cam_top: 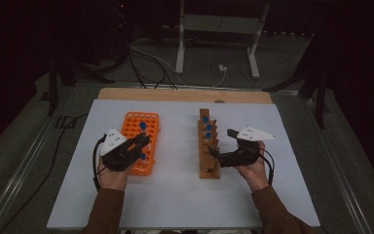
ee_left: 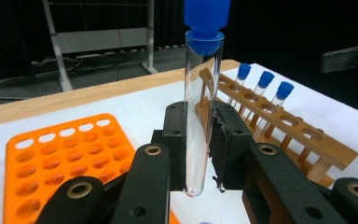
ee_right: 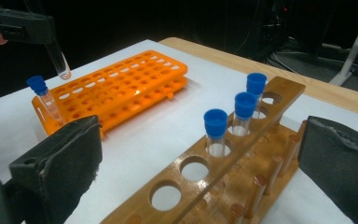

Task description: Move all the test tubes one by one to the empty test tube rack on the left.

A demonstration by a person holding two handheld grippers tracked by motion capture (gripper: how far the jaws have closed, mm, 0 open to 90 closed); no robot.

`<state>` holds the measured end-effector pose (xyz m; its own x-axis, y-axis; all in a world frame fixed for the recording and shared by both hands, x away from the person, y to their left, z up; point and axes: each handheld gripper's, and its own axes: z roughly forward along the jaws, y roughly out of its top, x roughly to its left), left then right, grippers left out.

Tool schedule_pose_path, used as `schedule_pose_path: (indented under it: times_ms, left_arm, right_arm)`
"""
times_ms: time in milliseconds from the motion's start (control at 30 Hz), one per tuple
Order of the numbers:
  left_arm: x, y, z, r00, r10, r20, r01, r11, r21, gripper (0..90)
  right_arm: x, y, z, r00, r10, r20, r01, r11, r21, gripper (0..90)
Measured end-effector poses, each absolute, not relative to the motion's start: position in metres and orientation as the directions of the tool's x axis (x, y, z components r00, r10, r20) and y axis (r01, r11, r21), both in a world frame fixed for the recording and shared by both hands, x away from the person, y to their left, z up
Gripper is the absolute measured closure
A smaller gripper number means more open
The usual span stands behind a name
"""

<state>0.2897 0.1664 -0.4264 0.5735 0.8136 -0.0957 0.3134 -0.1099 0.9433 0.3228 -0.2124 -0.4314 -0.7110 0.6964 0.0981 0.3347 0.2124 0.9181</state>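
My left gripper [ee_left: 198,140] is shut on a clear test tube [ee_left: 200,107] with a blue cap and holds it upright above the orange rack [cam_top: 132,123]. From above, the left gripper [cam_top: 139,141] hangs over that rack's right side. Another capped tube [ee_right: 44,98] stands in the orange rack's [ee_right: 121,88] near corner. The wooden rack [cam_top: 208,161] holds three blue-capped tubes [ee_right: 235,112] at its far end. My right gripper [cam_top: 222,142] stands wide open at that rack's right side, with its jaws to either side of the empty near holes [ee_right: 193,170].
Both racks sit on a white mat [cam_top: 175,195] that covers a wooden table [cam_top: 185,94]. Beyond the table, a metal stand [cam_top: 219,29] and cables [cam_top: 151,63] lie on the dark floor. Bare mat lies between the racks.
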Motion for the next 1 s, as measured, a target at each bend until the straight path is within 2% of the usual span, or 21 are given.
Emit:
schedule_pose_path:
  times_ms: [1000]
  left_arm:
    - [0.272,0.193,-0.462,0.534,0.838,-0.11,0.401,-0.137,0.906,77.8]
  right_arm:
    - [0.316,-0.228,-0.445,-0.691,0.71,0.136,0.358,0.173,0.917,0.0]
